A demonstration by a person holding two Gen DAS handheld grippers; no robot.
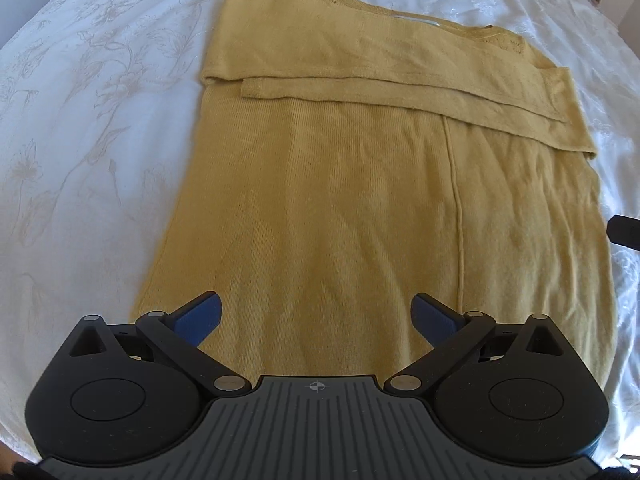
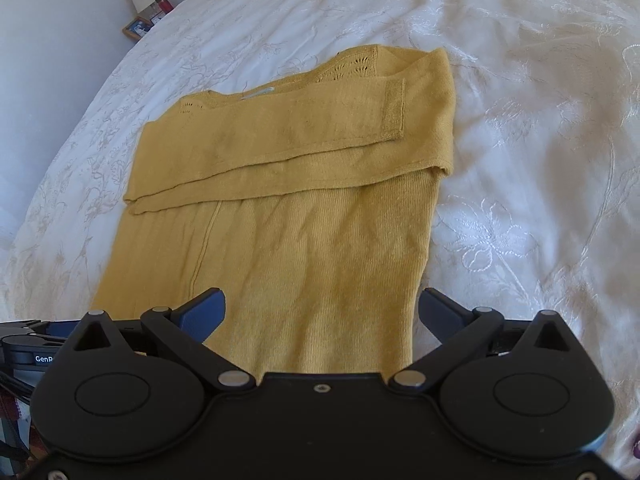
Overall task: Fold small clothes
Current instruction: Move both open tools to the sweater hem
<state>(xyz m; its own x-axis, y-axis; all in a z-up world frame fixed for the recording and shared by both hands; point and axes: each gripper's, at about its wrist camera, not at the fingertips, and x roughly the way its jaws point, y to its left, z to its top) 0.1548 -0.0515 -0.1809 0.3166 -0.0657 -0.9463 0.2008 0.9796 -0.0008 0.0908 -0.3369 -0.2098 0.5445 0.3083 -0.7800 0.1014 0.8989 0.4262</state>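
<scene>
A mustard-yellow knit sweater lies flat on the white bedspread, with both sleeves folded across its chest in a band. The right wrist view shows the same sweater with a sleeve cuff lying on top near its right side. My left gripper hovers open over the hem end, left of the middle, with nothing between its blue pads. Over the hem's right corner my right gripper is open too, its right finger past the sweater's edge above the bedspread.
A white floral-embroidered bedspread surrounds the sweater on all sides. A lamp and a framed picture stand beside the bed at the far left of the right wrist view. A black part of the other gripper pokes in at the right edge.
</scene>
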